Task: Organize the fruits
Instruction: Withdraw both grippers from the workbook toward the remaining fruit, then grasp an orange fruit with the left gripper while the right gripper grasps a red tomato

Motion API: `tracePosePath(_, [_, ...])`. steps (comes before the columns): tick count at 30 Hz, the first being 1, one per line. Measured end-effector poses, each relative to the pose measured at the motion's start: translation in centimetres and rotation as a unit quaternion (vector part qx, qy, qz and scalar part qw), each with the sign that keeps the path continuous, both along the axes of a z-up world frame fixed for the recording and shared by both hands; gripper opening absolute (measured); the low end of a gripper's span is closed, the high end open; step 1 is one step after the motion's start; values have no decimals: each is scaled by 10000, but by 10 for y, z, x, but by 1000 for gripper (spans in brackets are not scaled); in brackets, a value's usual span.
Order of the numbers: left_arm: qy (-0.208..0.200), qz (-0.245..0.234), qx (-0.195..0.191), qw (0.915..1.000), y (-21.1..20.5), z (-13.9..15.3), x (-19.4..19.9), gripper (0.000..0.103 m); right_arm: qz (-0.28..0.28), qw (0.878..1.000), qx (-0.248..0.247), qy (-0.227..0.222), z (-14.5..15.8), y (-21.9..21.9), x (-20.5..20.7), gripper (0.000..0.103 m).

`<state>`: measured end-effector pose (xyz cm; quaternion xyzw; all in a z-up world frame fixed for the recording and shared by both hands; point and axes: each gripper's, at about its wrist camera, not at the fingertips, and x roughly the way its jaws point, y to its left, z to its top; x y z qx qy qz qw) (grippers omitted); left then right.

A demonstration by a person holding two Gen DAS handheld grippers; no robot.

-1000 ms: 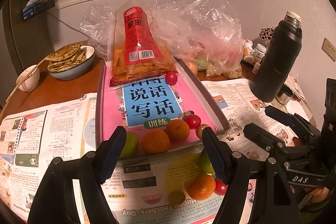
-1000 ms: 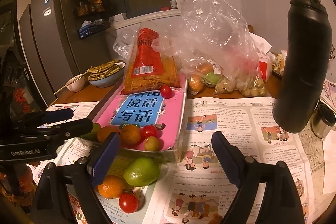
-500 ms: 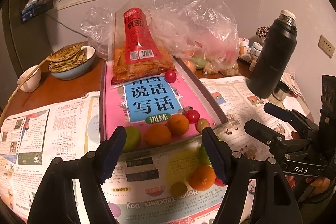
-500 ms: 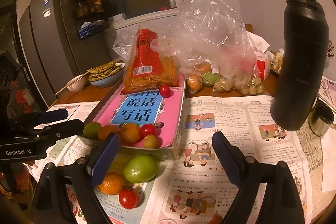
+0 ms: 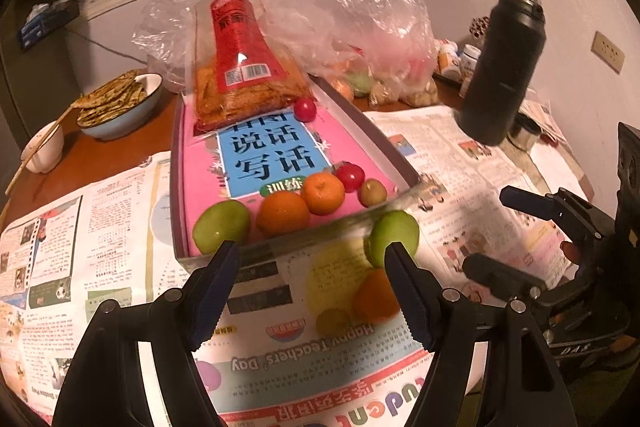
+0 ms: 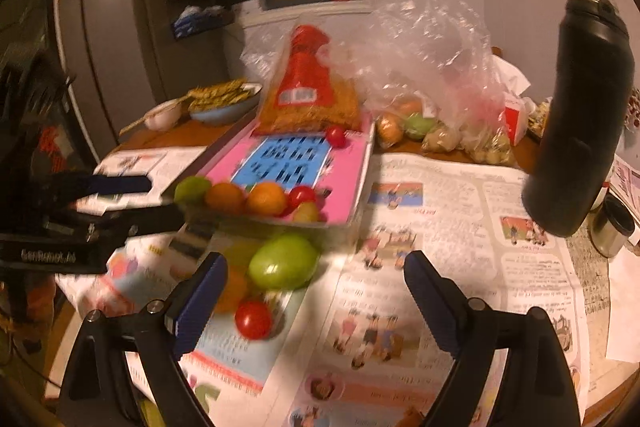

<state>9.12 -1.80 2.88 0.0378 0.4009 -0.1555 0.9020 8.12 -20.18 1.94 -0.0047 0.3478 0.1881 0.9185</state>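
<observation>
Dim, warm orange indoor light with black fisheye vignetting and bent edges in both views, white glare on the crumpled plastic bag (image 5: 360, 7), motion blur smearing the right wrist view, notably the pink book (image 6: 296, 163) and the refrigerator (image 6: 100, 39)

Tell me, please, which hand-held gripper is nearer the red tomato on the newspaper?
Right. The right hand-held gripper has the tomato just inside its left finger; the left hand-held gripper sits farther off, toward the tray.
</observation>
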Motion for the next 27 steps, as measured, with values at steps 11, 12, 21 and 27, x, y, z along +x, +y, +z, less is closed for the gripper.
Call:
tracePosePath(11, [162,-115,275,9994,-6,-14,-10,76,402,9986,-321,123,-18,22,-18,90])
tracePosePath(12, [170,-144,289,9993,-6,-14,-11,76,416,9985,-329,155,-20,23,-19,90])
tracePosePath(21, [271,-512,435,9974,-24,-22,-17,76,388,9979,-315,403,-38,23,-11,89])
tracePosePath(27, [281,-758,580,9950,-36,-30,-18,76,422,9975,-317,460,-45,25,-7,77])
